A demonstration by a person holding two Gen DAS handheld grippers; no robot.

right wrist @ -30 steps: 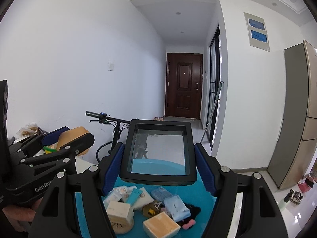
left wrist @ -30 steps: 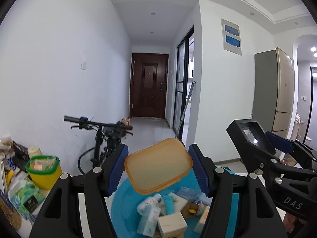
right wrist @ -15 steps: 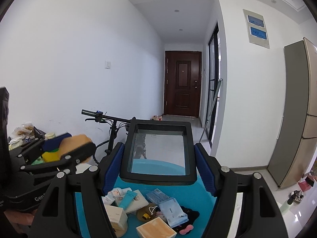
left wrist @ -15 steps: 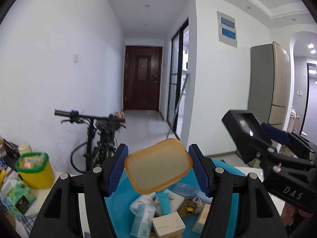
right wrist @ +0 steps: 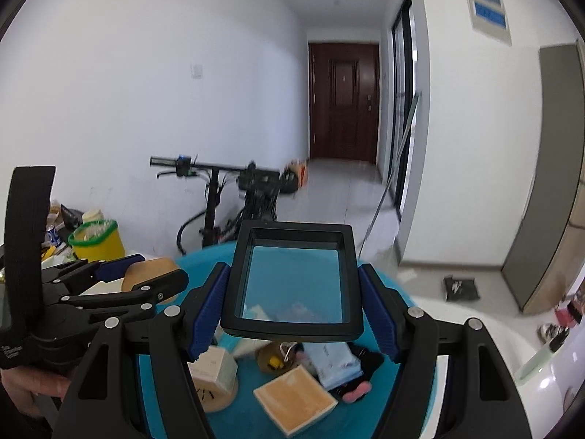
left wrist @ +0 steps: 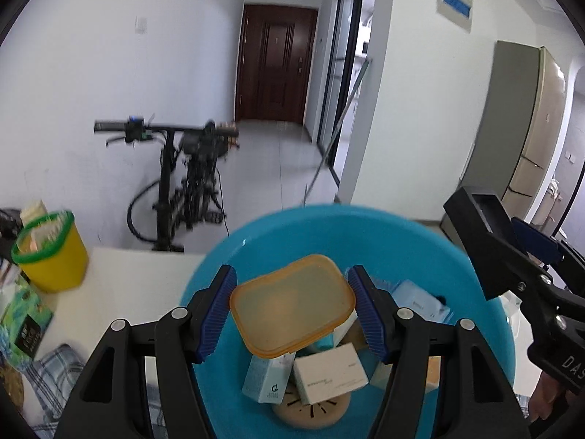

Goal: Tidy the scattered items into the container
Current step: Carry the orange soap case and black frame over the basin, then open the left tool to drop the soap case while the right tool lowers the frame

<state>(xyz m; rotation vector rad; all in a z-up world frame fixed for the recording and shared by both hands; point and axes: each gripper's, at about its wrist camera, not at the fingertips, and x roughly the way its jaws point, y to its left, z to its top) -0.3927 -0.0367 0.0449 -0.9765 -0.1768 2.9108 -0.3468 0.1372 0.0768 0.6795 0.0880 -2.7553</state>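
A blue basin (left wrist: 329, 216) holds several small boxes, among them a white box (left wrist: 329, 373) and a teal carton (left wrist: 267, 380) on a round beige disc (left wrist: 310, 409). My left gripper (left wrist: 292, 281) hangs over the basin, shut on a translucent orange lid (left wrist: 292, 305). The right gripper (right wrist: 294, 274) is also above the basin (right wrist: 164, 384), shut on a black-framed clear tray (right wrist: 292, 331). Under it lie a tan-topped box (right wrist: 296, 398) and a blue packet (right wrist: 336, 362). Each gripper shows at the edge of the other's view: the left gripper (right wrist: 142, 272) and the right gripper (left wrist: 512, 256).
The basin stands on a white table (left wrist: 128, 285). To its left are a yellow bin with a green rim (left wrist: 51, 252), a green packet (left wrist: 22, 314) and a checked cloth (left wrist: 55, 376). A bicycle (left wrist: 182, 183) leans behind the table. A fridge (left wrist: 530, 128) stands at the right.
Both grippers have tipped downward and sunk toward the basin, which now fills much more of each view. The lid and the tray stay gripped as before.
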